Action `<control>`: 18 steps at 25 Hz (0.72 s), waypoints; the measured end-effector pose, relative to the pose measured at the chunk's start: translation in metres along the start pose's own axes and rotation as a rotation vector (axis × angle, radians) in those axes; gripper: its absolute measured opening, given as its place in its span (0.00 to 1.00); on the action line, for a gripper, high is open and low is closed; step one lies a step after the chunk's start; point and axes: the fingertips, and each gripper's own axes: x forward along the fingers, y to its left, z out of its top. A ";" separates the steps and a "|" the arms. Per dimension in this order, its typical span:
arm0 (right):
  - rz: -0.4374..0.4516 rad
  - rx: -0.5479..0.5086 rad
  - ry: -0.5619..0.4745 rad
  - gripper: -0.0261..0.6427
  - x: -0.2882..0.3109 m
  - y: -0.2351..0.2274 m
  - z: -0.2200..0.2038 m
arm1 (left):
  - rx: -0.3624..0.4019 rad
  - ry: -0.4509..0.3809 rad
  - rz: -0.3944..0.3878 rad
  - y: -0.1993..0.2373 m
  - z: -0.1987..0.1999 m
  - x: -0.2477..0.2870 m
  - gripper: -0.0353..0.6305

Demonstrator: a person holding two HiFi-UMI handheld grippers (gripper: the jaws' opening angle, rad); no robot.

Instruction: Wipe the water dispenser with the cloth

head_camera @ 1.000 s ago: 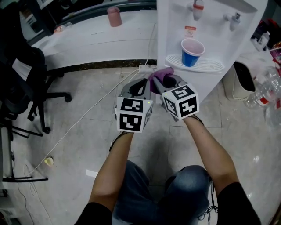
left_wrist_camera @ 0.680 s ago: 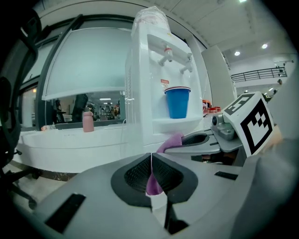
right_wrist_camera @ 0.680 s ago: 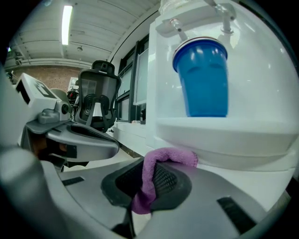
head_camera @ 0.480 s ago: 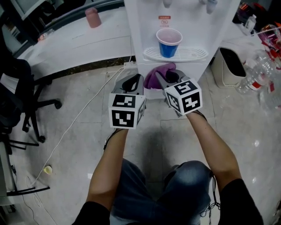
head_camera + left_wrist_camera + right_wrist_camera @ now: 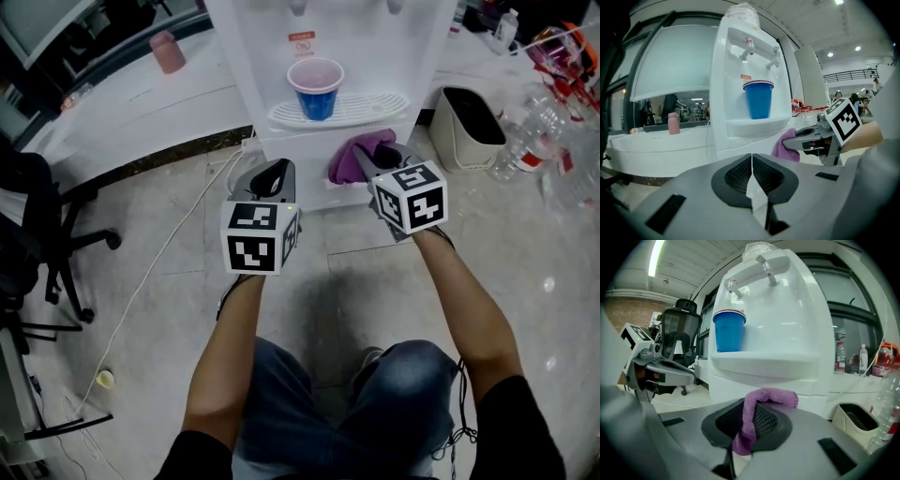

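Now the right gripper (image 5: pixel 373 157) pinches the purple cloth (image 5: pixel 351 156) in its fingers (image 5: pixel 767 422), the water dispenser (image 5: pixel 251 58) just beyond them; the left gripper (image 5: pixel 272 174) has its fingers pressed together, empty.

Right gripper (image 5: pixel 373 157) moved cloth (image 5: pixel 349 157) to water dispenser (image 5: pixel 251 66) front, away from left gripper (image 5: pixel 274 171).

The water dispenser (image 5: pixel 272 42) stands at 12 o'clock, with the cup (image 5: pixel 316 89) on its drip tray (image 5: pixel 380 105). The cloth (image 5: pixel 347 157) hangs just below the tray, the left gripper (image 5: pixel 274 171) at its 9 o'clock. The bin (image 5: pixel 473 127) stands at the dispenser's 3 o'clock.
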 end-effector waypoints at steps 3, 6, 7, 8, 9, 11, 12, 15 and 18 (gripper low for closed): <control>-0.026 0.005 0.009 0.10 -0.007 -0.018 -0.006 | 0.005 0.008 -0.005 -0.004 -0.002 0.003 0.09; -0.048 -0.006 0.023 0.10 -0.013 -0.033 -0.012 | 0.009 0.012 -0.007 -0.007 -0.002 0.006 0.09; -0.058 -0.008 0.027 0.10 -0.015 -0.039 -0.015 | 0.010 0.012 -0.008 -0.007 -0.002 0.007 0.09; -0.068 -0.008 0.031 0.10 -0.017 -0.045 -0.017 | 0.010 0.012 -0.008 -0.007 -0.002 0.007 0.09; -0.079 -0.008 0.036 0.10 -0.020 -0.051 -0.019 | 0.011 0.012 -0.007 -0.007 -0.003 0.008 0.09; -0.100 -0.016 0.047 0.10 -0.024 -0.064 -0.022 | 0.012 0.014 -0.007 -0.005 -0.003 0.008 0.09; -0.109 -0.023 0.054 0.10 -0.026 -0.070 -0.024 | 0.014 0.016 -0.007 -0.005 -0.004 0.008 0.09; -0.137 -0.031 0.066 0.10 -0.033 -0.085 -0.028 | 0.015 0.021 -0.005 -0.003 -0.008 0.009 0.09; -0.150 -0.033 0.073 0.10 -0.036 -0.092 -0.030 | 0.013 0.027 -0.004 -0.002 -0.012 0.010 0.09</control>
